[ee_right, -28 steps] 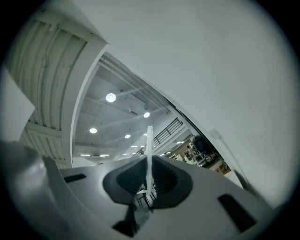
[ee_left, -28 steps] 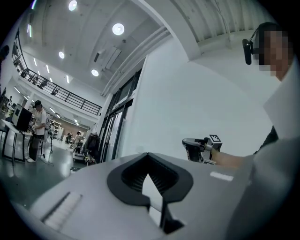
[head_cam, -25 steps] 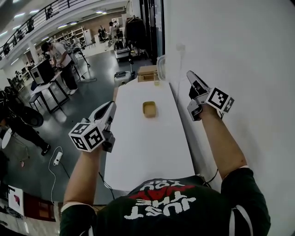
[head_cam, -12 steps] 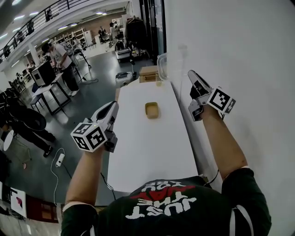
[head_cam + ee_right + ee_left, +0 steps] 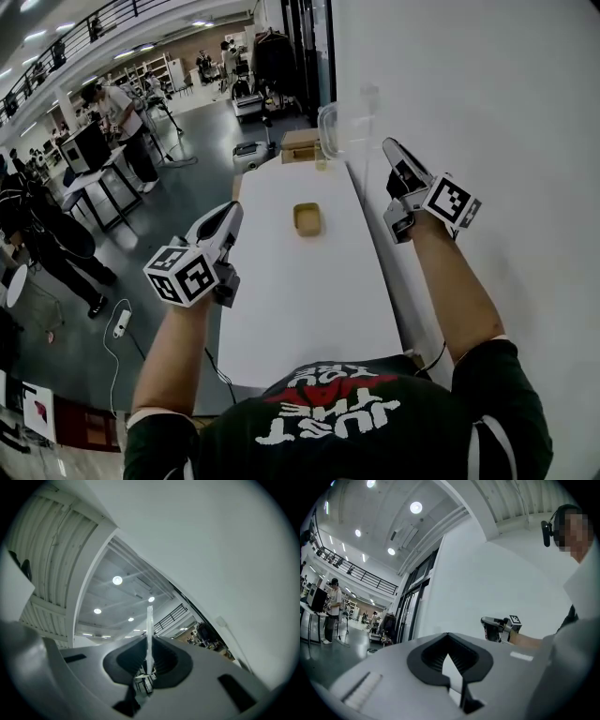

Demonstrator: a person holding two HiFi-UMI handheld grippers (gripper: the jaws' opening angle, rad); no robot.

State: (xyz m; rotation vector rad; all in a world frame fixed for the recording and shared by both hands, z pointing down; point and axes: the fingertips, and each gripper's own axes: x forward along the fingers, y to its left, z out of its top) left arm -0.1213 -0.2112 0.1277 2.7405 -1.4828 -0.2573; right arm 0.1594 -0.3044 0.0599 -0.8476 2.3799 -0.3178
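My left gripper is held up left of the white table, out over the floor, jaws shut and empty. My right gripper is raised by the white wall at the table's right edge, also shut and empty. Both point upward: the left gripper faces ceiling lights and wall, with the right gripper and the person's head in sight. The right gripper faces the wall and ceiling. A small tan tray sits mid-table, apart from both.
A clear plastic container and a cardboard box stand at the table's far end. People stand at dark desks on the hall floor to the left. A power strip lies on the floor below my left arm.
Both grippers stay raised and shut, almost where they were. A person in dark clothes at the far left has moved further into view.
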